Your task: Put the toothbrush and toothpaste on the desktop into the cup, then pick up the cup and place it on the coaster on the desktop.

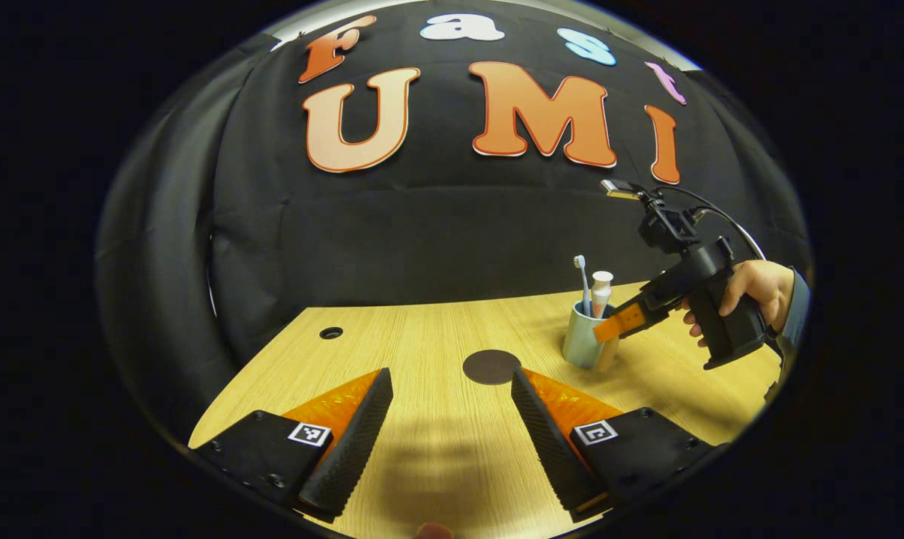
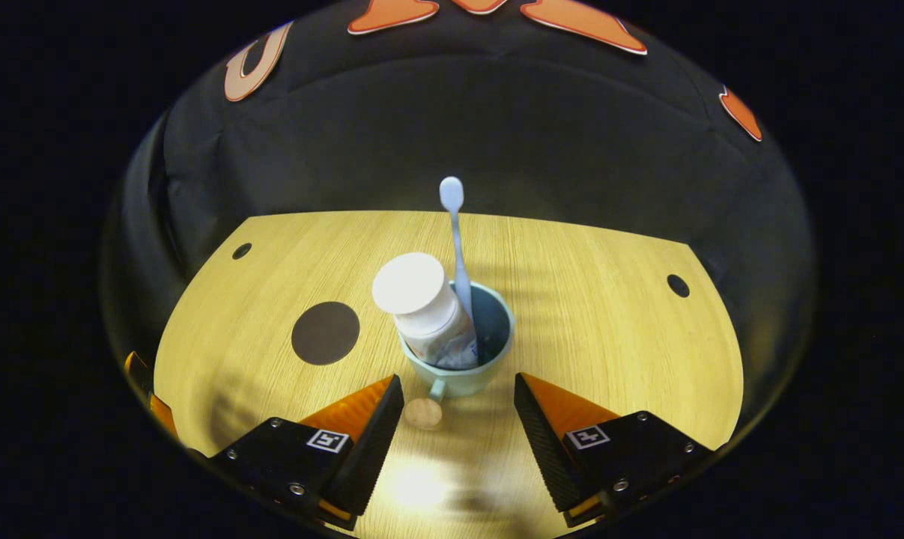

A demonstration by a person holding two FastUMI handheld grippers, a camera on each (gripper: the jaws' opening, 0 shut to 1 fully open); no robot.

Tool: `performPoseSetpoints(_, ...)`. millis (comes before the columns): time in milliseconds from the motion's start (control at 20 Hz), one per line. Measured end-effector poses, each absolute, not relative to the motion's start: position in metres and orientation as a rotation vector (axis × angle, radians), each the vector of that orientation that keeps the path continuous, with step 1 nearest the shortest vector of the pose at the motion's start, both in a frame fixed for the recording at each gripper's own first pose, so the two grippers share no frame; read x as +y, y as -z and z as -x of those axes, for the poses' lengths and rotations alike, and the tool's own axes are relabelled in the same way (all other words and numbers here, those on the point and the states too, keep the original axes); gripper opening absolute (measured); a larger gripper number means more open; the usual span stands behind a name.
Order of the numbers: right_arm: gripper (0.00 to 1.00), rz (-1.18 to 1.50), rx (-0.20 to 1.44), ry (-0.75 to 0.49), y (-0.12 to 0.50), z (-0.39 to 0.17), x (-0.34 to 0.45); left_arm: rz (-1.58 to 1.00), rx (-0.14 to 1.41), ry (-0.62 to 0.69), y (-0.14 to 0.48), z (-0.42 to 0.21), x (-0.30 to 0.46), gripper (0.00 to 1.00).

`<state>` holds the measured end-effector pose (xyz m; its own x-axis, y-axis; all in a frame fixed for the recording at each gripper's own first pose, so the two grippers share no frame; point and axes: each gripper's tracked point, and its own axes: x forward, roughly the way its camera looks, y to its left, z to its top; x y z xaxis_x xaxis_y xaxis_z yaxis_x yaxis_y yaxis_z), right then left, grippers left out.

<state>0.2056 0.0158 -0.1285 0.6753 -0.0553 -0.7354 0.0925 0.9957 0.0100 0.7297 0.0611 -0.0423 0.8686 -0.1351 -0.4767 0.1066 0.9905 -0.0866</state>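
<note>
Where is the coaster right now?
The coaster lies bare on the desktop, left of the cup in the right gripper view; in the left gripper view it sits just ahead of the open left gripper.

The right gripper [image 2: 457, 400] is spread wide, its fingers flanking the mint cup [image 2: 459, 374] at six o'clock. Toothpaste [image 2: 425, 307] and toothbrush [image 2: 457, 239] stand inside. A dark coaster [image 2: 325, 333] lies at nine o'clock.
</note>
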Motion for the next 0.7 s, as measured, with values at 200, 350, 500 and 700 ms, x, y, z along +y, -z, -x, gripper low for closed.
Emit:
performPoseSetpoints(200, 0.89, -0.081, 0.870, 0.115, 0.142, -0.209, 0.012, 0.060, 0.534, 0.119, 0.055, -0.724, 0.066, 1.00)
performPoseSetpoints(350, 0.86, -0.104, 0.892, 0.120, 0.142, -0.208, 0.010, 0.043, 0.561, 0.120, 0.065, -0.723, 0.070, 1.00)
performPoseSetpoints(500, 0.81, -0.079, 0.908, 0.141, 0.142, -0.208, 0.006, 0.043, 0.575, 0.125, 0.067, -0.723, 0.072, 1.00)
performPoseSetpoints(700, 0.67, -0.086, 0.917, 0.145, 0.138, -0.208, 0.003, 0.060, 0.583, 0.141, 0.069, -0.722, 0.065, 1.00)
